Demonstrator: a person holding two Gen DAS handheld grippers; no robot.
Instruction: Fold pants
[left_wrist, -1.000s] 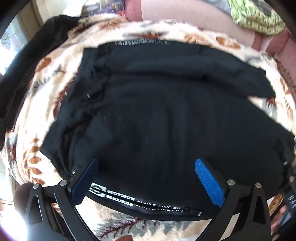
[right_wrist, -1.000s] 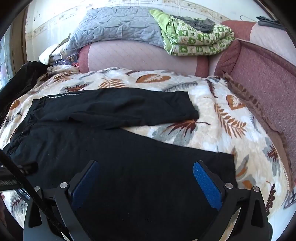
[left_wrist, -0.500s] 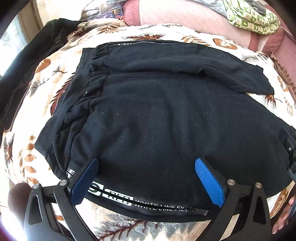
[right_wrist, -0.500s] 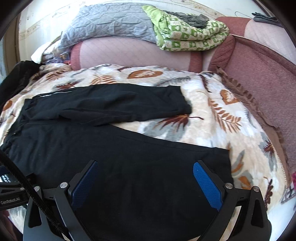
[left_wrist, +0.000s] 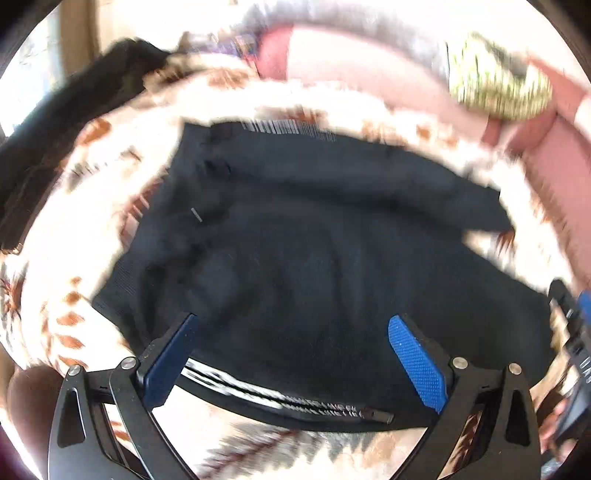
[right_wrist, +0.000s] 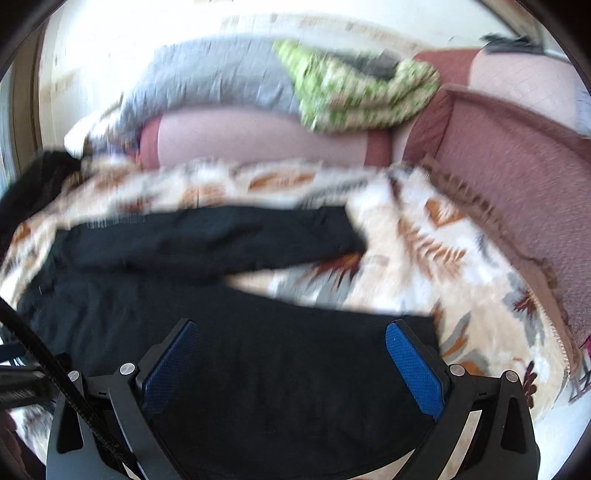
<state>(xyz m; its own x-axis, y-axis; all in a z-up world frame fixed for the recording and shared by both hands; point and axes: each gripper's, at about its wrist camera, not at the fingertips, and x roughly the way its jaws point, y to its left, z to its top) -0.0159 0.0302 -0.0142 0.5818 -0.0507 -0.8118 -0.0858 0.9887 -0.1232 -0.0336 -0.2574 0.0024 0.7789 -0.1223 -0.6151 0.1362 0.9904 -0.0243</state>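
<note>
Black pants (left_wrist: 314, 251) lie spread on a leaf-print blanket (left_wrist: 74, 325), waistband to the left, both legs running right. A white-lettered side stripe (left_wrist: 295, 400) runs along the near edge. My left gripper (left_wrist: 291, 332) is open and empty, over the near hip area. My right gripper (right_wrist: 291, 336) is open and empty, over the near leg (right_wrist: 258, 350) close to its cuff. The far leg (right_wrist: 207, 240) lies apart behind it. Both views are motion-blurred.
The blanket (right_wrist: 461, 266) covers a pink sofa (right_wrist: 517, 177). A grey quilt (right_wrist: 214, 85) and a green folded blanket (right_wrist: 354, 92) sit on the backrest. Another dark garment (left_wrist: 66, 147) lies at the far left. The right gripper shows at the left wrist view's right edge (left_wrist: 576, 332).
Both cameras are moving, so the frames have gone blurred. The left gripper has come slightly closer to the pants' near edge. Both grippers stay open; the pants have not moved.
</note>
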